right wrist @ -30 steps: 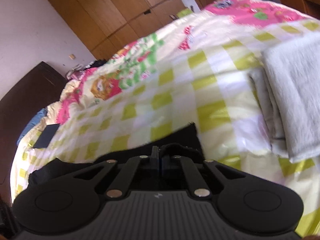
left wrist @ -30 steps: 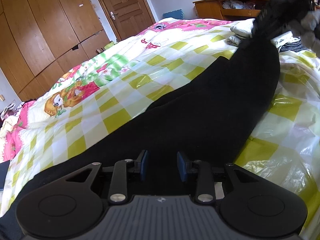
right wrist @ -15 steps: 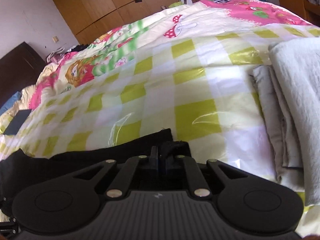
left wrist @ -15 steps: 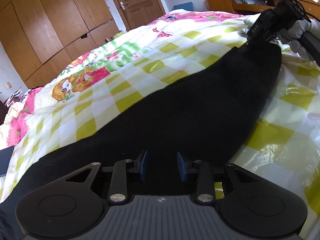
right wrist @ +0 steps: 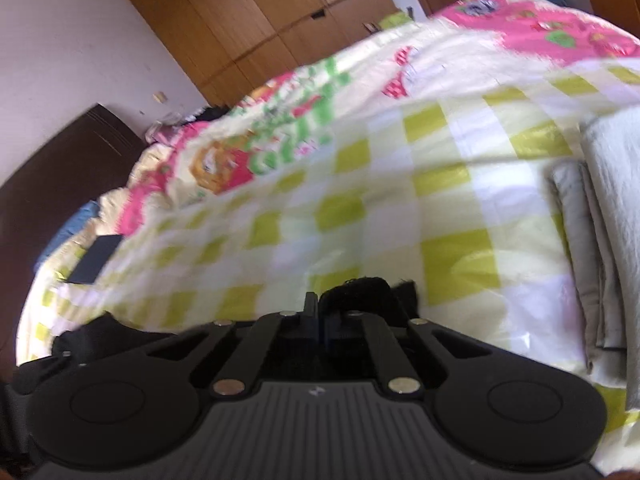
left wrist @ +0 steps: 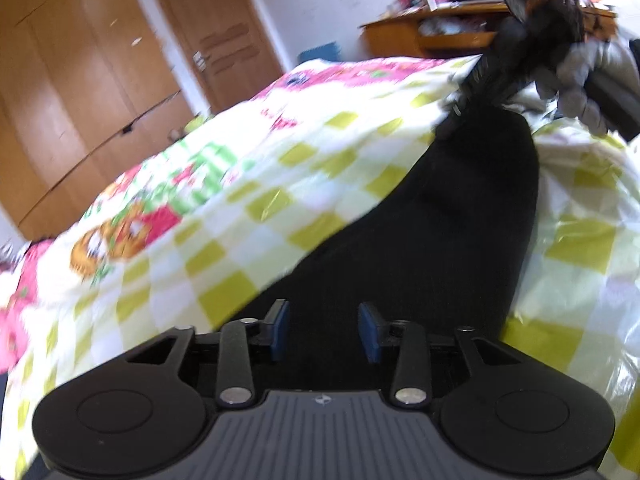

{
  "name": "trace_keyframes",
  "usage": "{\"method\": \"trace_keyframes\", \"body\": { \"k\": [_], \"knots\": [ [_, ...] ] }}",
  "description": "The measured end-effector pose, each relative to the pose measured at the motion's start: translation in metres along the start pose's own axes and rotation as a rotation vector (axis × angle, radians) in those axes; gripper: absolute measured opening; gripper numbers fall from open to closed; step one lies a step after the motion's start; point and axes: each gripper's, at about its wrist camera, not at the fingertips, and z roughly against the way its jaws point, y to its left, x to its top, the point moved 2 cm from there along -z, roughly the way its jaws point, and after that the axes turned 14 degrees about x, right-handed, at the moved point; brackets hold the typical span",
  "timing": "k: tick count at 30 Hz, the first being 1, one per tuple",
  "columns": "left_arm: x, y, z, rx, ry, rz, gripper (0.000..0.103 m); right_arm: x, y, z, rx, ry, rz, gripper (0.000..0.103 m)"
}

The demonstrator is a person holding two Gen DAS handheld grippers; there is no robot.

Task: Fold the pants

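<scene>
The left tongs hang released over the black pants, which stretch across the bed toward 1 o'clock. There the right tongs are clenched on a pants end. This looks like the lengthwise fold; next, the left tongs likely need a grip.

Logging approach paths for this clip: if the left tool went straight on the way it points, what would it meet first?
Most likely the black pants. The left tool is open, and black cloth fills the gap and stretches ahead toward the right tool. How far above the cloth it sits is unclear.
</scene>
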Motion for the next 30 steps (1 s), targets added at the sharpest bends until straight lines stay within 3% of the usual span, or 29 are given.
{"method": "trace_keyframes", "body": {
  "k": [5,7,9,14,18,20,23,25,27,30],
  "knots": [
    [0.015,0.005,-0.026,0.007,-0.063,-0.115,0.067,0.037,0.040,0.035,0.111,-0.135,0.067,0.004],
    [0.018,0.008,-0.040,0.022,-0.053,-0.124,0.067,0.047,0.042,0.032,0.091,-0.166,0.116,0.004],
    [0.017,0.011,-0.050,0.070,-0.039,-0.117,0.067,0.046,0.024,0.014,0.050,-0.128,0.101,0.004],
    [-0.013,0.003,-0.063,0.046,0.077,-0.105,0.067,-0.003,-0.062,-0.046,-0.136,0.109,-0.112,0.009],
    [-0.023,-0.002,-0.058,0.054,0.075,-0.084,0.067,-0.018,-0.077,-0.027,-0.133,0.055,-0.188,0.010],
    [-0.022,0.001,-0.058,0.048,0.082,-0.059,0.067,-0.013,-0.073,-0.014,-0.127,0.046,-0.167,0.010],
    [-0.020,0.000,-0.057,0.053,0.076,-0.070,0.067,-0.012,-0.065,0.004,-0.195,0.041,-0.136,0.016],
    [-0.018,0.000,-0.050,0.053,0.067,-0.072,0.067,-0.022,-0.055,0.023,-0.219,0.016,-0.161,0.019],
    [-0.016,0.001,-0.038,0.043,0.051,-0.057,0.066,-0.042,-0.045,0.038,-0.189,-0.004,-0.212,0.019],
    [-0.015,-0.005,-0.018,0.017,0.018,-0.063,0.067,-0.071,-0.047,0.036,-0.187,-0.001,-0.306,0.019]
  ]
}}
